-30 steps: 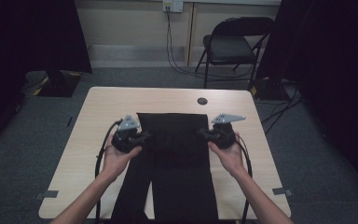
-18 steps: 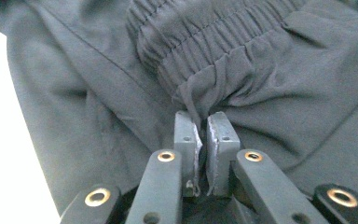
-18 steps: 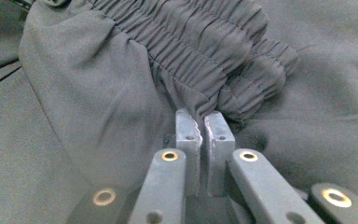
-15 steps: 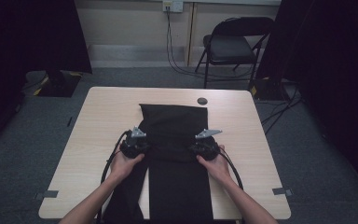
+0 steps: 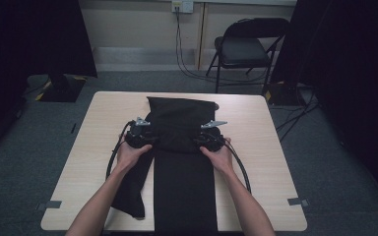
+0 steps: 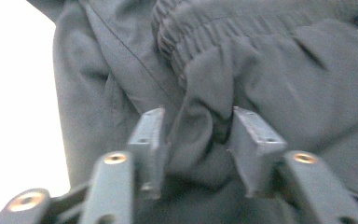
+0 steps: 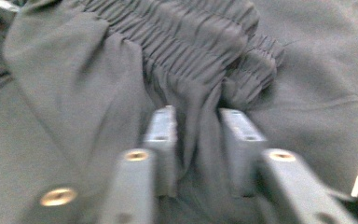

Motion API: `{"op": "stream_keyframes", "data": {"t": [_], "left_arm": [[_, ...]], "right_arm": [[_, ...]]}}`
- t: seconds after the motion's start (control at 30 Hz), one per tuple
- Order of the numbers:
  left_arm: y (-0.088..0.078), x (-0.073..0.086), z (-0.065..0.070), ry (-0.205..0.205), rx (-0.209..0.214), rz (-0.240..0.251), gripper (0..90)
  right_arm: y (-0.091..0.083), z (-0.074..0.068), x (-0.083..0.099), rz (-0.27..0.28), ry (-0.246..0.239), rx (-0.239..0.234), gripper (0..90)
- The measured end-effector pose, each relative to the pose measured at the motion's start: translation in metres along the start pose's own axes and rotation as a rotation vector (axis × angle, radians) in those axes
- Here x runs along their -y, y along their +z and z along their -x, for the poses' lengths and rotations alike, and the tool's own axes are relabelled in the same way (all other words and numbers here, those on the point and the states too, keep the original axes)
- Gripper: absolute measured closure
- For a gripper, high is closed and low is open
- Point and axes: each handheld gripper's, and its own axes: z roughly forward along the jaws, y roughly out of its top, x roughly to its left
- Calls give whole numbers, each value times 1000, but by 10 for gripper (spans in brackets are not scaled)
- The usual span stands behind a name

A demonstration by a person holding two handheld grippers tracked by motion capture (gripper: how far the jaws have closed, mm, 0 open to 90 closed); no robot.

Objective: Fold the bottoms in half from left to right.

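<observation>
Where trousers [image 5: 182, 147] fold, table [image 5: 270, 147] edges lie bare.

Plain black trousers [image 5: 182, 147] lie on a pale wood-grain table [image 5: 261, 128].

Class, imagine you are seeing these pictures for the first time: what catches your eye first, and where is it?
A pair of black trousers lies down the middle of the pale wooden table, its elastic waistband end folded back toward the person. The left gripper and right gripper sit at the two sides of that fold; their jaws have just been opening, with bunched cloth between them. Behind the table stands a dark folding chair.
</observation>
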Motion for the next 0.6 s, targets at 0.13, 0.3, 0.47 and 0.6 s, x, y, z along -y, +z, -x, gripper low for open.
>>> {"op": "stream_keyframes", "data": {"t": [0.13, 0.3, 0.47, 0.6], "left_arm": [[-34, 11, 4, 31, 12, 39, 420], [-60, 35, 15, 32, 43, -14, 369], [-68, 62, 34, 72, 39, -79, 321], [-61, 72, 40, 129, 26, -127, 308]], "right_arm": [[-23, -5, -3, 58, -14, -18, 449], [-38, -14, -1, 75, -49, -50, 413], [-46, -20, 6, 77, -69, -64, 419], [-50, -20, 15, 67, -51, -94, 420]]}}
